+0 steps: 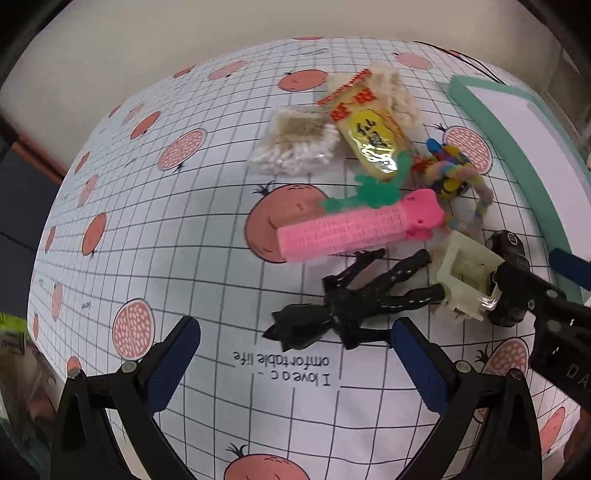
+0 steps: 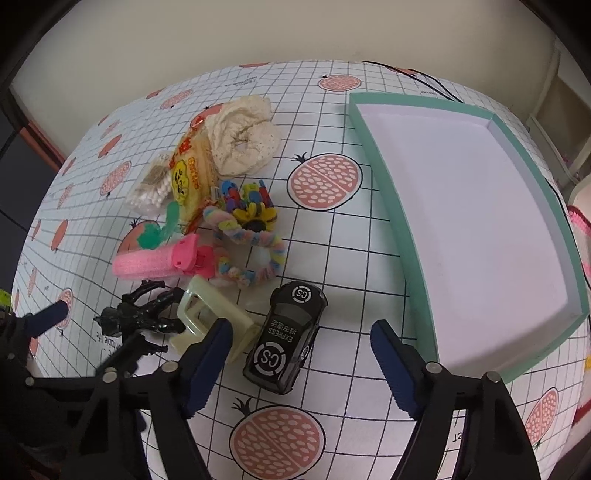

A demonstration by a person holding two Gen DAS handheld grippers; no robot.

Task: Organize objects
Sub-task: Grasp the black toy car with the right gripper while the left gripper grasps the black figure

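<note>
Now the teal box [image 2: 469,229] sits bare on the tabletop [image 2: 332,258]; toy car [image 2: 286,338], black figure [image 1: 354,306], other clutter beside it. Both my hand-held grippers, left [image 1: 295,363] and right [image 2: 301,363], spread wide, gripping nothing.

Cream wall [image 2: 184,33] behind; grid-print tablecloth [image 2: 332,387] w/ fruit motifs.

The tablecloth [image 2: 369,229] is white with a dark grid and salmon-pink fruit prints. At the right of the frame the tray [image 2: 399,236] has a mint-green rim and pale lilac-white floor. Lower centre, the toy car [image 2: 286,339] is glossy black with white lettering; left of centre, the hair roller [image 2: 147,264] is bright pink.
</note>
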